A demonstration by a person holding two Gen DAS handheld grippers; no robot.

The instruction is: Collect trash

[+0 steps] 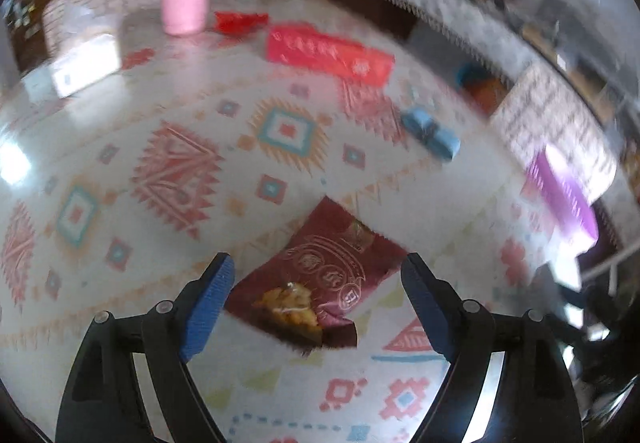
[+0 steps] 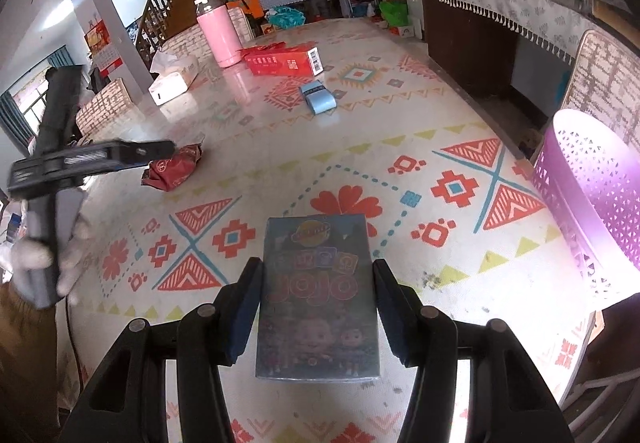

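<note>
A dark red snack wrapper (image 1: pixel 320 275) lies crumpled on the patterned tablecloth (image 1: pixel 168 171), between and beneath the blue pads of my left gripper (image 1: pixel 318 261). That gripper is open and neither pad presses on the wrapper. In the right wrist view, a gloved hand (image 2: pixel 40 255) holds the left gripper (image 2: pixel 100 159) just above the wrapper (image 2: pixel 172 169). My right gripper (image 2: pixel 318 271) is shut on a blue cartoon-printed box (image 2: pixel 318 303), with a pad against each long side. A purple perforated basket (image 2: pixel 592 195) stands at the table's right edge and also shows in the left wrist view, basket (image 1: pixel 568 203).
Farther along the table are a small blue pack (image 2: pixel 318 97), a red carton (image 2: pixel 284 61), a pink flask (image 2: pixel 220 35) and a white tissue box (image 2: pixel 172 81). A chair back (image 2: pixel 608 83) and a cloth-covered sideboard (image 2: pixel 500 3) stand to the right.
</note>
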